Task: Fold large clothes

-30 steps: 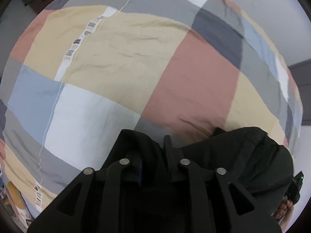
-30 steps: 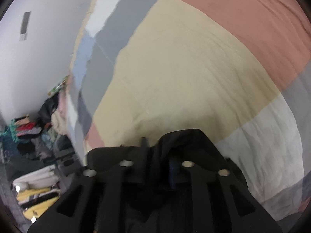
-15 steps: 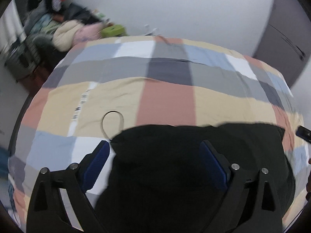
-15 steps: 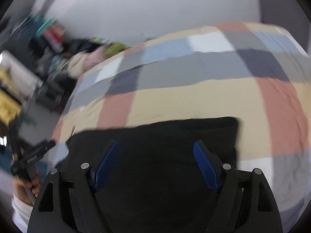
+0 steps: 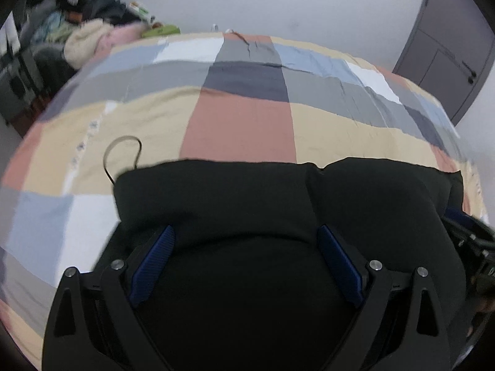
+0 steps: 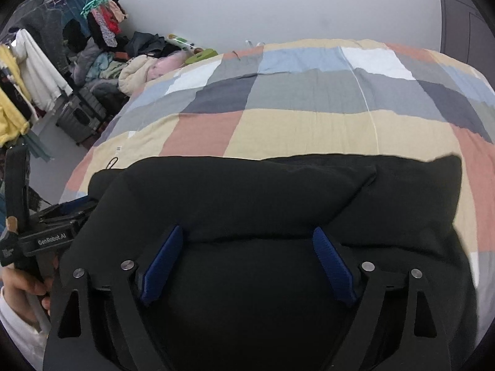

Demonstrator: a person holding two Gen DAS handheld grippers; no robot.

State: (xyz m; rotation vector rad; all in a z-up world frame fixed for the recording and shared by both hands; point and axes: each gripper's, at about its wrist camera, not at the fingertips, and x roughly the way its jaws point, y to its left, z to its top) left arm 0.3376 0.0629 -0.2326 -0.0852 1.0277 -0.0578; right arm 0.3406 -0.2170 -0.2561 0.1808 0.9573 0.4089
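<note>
Left wrist view, left gripper (image 5: pixel 246 262) jaws apart over folded black garment (image 5: pixel 278 198) on patchwork bedspread (image 5: pixel 241 123); right gripper (image 6: pixel 249 262) jaws opening, nothing clamped

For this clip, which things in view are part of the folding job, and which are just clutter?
Job:
- black garment, lying on the bed
- left gripper, open
- right gripper, jaws opening, nothing pinched

Lying about:
- checked bedcover
- thin cord loop
- clothes pile by the wall
- drying rack
</note>
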